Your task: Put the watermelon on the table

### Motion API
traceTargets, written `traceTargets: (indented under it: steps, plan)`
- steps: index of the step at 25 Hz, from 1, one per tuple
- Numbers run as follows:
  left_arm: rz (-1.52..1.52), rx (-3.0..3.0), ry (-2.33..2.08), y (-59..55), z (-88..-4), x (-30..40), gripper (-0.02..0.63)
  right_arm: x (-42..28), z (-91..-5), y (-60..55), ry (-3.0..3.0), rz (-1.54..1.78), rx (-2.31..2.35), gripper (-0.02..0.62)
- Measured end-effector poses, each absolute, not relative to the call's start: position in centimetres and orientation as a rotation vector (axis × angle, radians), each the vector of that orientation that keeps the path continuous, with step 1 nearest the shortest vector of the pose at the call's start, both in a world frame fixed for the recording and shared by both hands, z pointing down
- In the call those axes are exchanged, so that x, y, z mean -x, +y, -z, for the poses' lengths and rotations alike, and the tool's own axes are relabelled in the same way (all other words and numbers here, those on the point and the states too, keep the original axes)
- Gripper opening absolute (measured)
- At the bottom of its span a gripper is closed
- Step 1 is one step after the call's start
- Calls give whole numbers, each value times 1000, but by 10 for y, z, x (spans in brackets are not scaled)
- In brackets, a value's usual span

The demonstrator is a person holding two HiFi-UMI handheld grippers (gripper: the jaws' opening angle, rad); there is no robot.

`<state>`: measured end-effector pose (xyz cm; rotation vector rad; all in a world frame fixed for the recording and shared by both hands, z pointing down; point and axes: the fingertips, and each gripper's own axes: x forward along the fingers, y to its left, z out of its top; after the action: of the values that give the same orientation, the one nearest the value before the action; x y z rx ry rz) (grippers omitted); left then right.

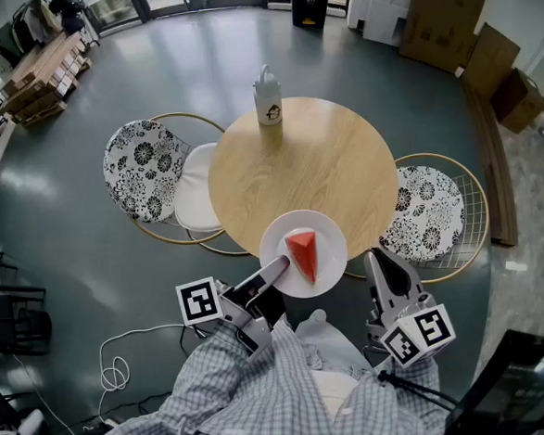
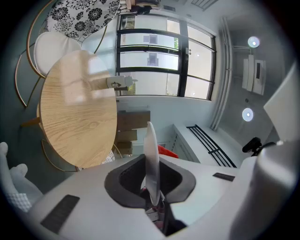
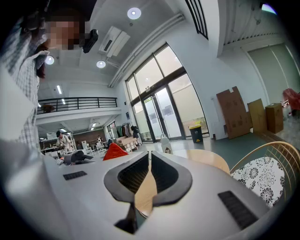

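left tool (image 1: 277, 264) clamped on rim of plate (image 1: 326, 229) | watermelon (image 1: 302, 254) on plate, narrow end toward the person | plate overlaps near edge of desk (image 1: 296, 159) — desk lies straight ahead | right tool (image 1: 383, 262) closed, empty — just right of plate

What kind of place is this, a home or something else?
Most likely a big open lobby or shared hall in an office-type building, not a home: tall glass doors, an upper balcony railing, and a café-style round table with wire chairs on a bare grey floor.
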<state>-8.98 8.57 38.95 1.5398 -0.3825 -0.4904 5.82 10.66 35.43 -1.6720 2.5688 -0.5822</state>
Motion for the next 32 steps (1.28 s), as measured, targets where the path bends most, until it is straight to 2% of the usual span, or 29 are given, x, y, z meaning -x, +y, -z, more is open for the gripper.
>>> traceTargets:
  steps: [13, 28, 32]
  plan:
    - [495, -1541, -381, 90, -389, 98, 37, -47, -356, 110, 2579, 601, 1661, 25]
    - [479, -1549, -367, 88, -390, 113, 37, -13, -370, 111, 2479, 930, 1524, 28]
    - [476, -1548, -353, 87, -391, 121, 37, 5, -375, 111, 2445, 1030, 1451, 87]
